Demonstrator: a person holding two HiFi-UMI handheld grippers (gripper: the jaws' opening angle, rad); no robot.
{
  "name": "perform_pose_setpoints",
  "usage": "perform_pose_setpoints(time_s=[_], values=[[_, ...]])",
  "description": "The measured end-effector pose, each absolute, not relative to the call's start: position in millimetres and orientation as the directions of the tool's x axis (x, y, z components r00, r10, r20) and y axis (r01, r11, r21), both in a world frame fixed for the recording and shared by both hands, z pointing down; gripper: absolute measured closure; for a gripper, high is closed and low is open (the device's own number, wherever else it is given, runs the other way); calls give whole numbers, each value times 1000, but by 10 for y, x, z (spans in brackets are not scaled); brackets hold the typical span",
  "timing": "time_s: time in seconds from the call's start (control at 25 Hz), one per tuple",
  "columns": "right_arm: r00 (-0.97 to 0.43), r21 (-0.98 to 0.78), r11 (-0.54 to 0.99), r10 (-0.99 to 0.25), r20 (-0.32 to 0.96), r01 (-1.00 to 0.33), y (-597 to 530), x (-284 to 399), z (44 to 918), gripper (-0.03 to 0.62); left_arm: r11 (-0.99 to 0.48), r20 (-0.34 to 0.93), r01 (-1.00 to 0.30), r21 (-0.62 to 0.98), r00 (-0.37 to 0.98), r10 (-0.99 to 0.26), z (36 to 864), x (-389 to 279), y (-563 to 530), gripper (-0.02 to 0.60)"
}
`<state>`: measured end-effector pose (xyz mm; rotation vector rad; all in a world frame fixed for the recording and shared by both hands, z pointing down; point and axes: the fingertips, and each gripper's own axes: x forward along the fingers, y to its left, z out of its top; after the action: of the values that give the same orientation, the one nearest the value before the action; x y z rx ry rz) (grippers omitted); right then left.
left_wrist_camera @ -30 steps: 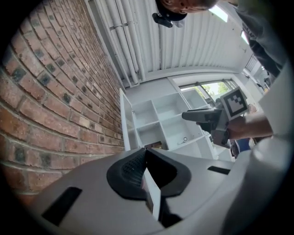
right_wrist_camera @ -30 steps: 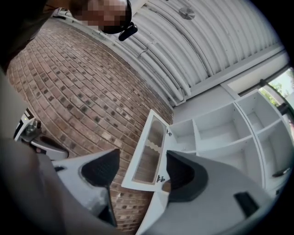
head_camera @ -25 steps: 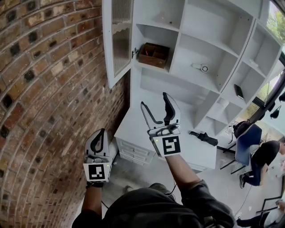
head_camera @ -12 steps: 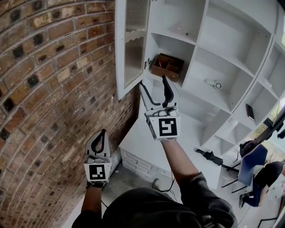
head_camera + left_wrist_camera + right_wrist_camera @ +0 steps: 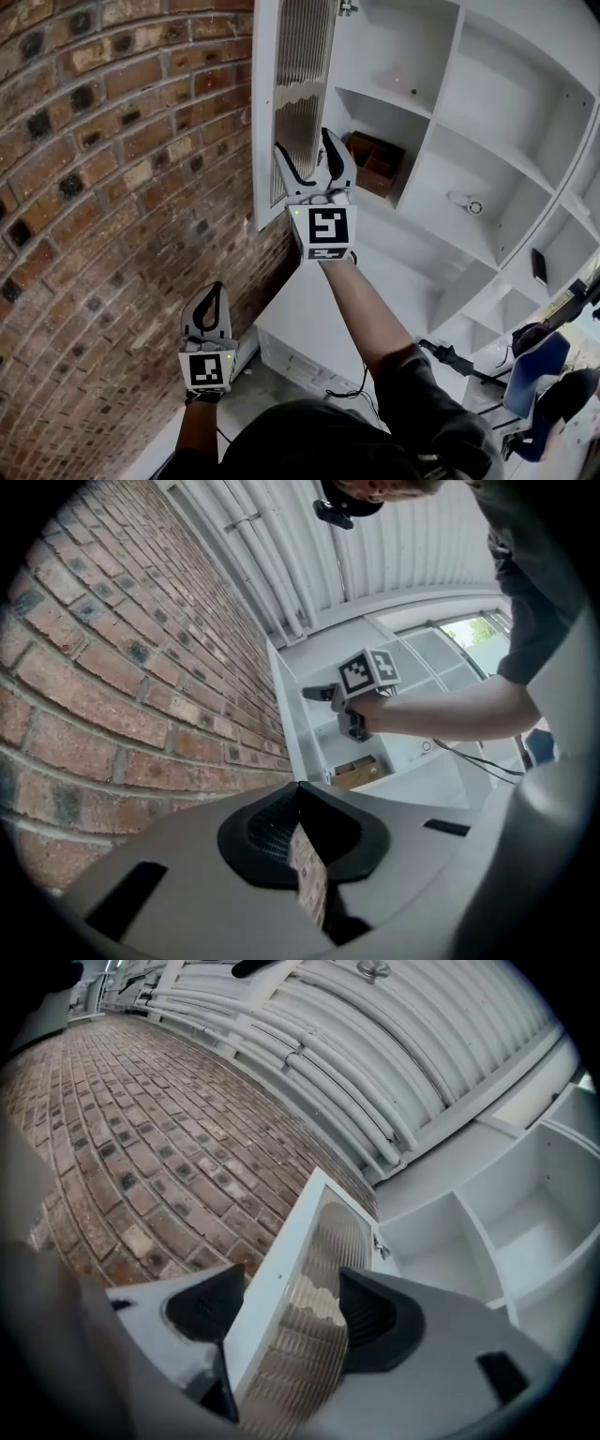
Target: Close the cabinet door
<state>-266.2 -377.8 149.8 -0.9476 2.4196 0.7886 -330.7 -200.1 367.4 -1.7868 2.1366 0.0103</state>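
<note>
- The right gripper [image 5: 303,142] is held up high, at the bottom corner of the cabinet door [image 5: 302,66].
- Its two jaws are wide apart. The bottom edge of the door sits in the gap between them. One jaw is on the wall side of the door and the other is on the shelf side.
- The jaws do not squeeze the door. In the right gripper view there is room on both sides of it.
- The door is white with wavy glass in the middle. It stands open, swung out from the white cabinet [image 5: 427,131] toward the brick wall [image 5: 112,187].
- A brown wooden box [image 5: 377,161] sits on a shelf just behind the right gripper.
- The left gripper [image 5: 215,291] hangs down low, close to the brick wall and well away from the door.
- Its jaws are pressed together and hold nothing. Only a thin slit shows between them.
</note>
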Motion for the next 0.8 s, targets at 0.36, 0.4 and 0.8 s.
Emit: perform_pose_setpoints(time_s=[0.36,0.4,0.8], values=[[-692,372,599,-487,-533,-709,-4023,-3339,1165,276,251,-232,-945,-212,-201,-952,3859,-3547,-1905,580],[-692,374,597,-490,-530,-709,-4048,-3390,1147,276,258,-231,-943,-210,-208,-950,3866,-3575,-1873,580],[-655,389,531,-545,-523,-752,-4167,-3626,1036,334,321,-212,-928,-186,-281,-936,3980,-3850,-1618,580]])
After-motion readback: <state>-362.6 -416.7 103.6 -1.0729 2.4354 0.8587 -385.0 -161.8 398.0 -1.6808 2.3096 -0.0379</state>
